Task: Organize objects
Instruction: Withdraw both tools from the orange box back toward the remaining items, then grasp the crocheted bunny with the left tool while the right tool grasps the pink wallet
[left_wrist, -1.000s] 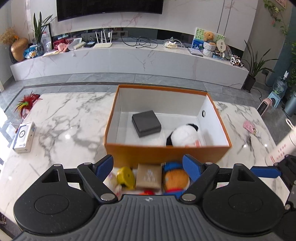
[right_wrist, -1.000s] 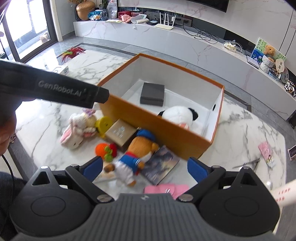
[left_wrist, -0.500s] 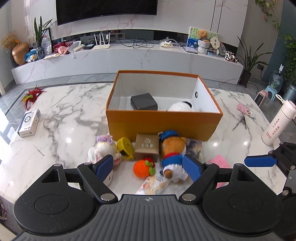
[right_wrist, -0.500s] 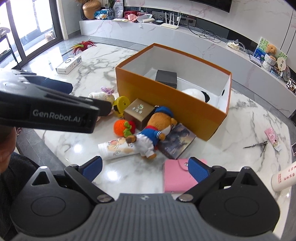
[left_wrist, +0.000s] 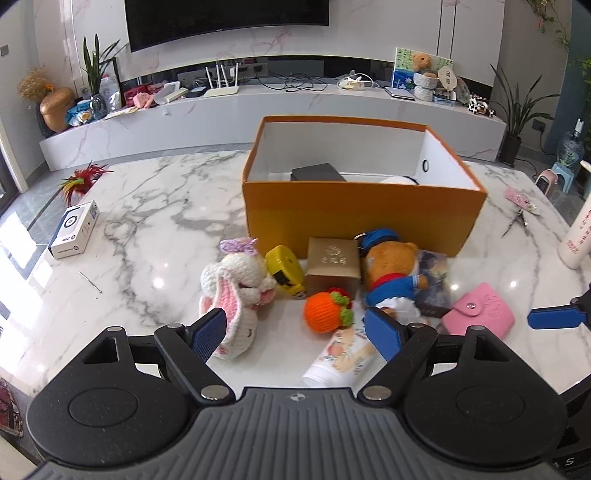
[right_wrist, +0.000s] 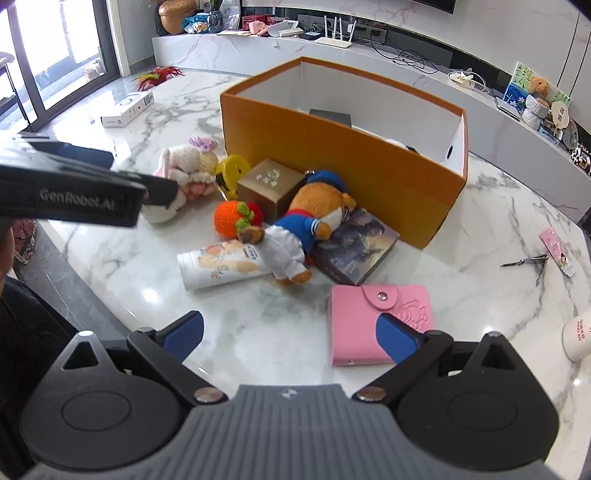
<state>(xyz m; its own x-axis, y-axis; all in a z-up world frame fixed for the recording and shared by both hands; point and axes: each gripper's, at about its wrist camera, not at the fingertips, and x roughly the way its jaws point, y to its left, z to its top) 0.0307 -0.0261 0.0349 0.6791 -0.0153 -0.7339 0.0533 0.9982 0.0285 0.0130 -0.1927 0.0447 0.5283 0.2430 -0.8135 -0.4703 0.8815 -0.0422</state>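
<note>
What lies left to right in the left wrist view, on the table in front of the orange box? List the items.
Crocheted bunny → yellow tape measure → orange crocheted fruit → teddy bear in blue → pink wallet.

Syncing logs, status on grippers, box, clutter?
Left gripper, right gripper open, empty. Orange box partly filled. Toy pile on table, nothing blocking.

Open orange box (left_wrist: 364, 218) upright on marble surface (left_wrist: 155, 236); dark case (left_wrist: 317, 172) and, apparently, a white plush (left_wrist: 400, 180) inside. Against its near wall: crochet bunny (left_wrist: 236, 291), yellow tape measure (left_wrist: 284, 271), tan box (left_wrist: 332, 266), bear (left_wrist: 393, 275), crochet orange (left_wrist: 327, 312), pink wallet (right_wrist: 380, 321).
</note>
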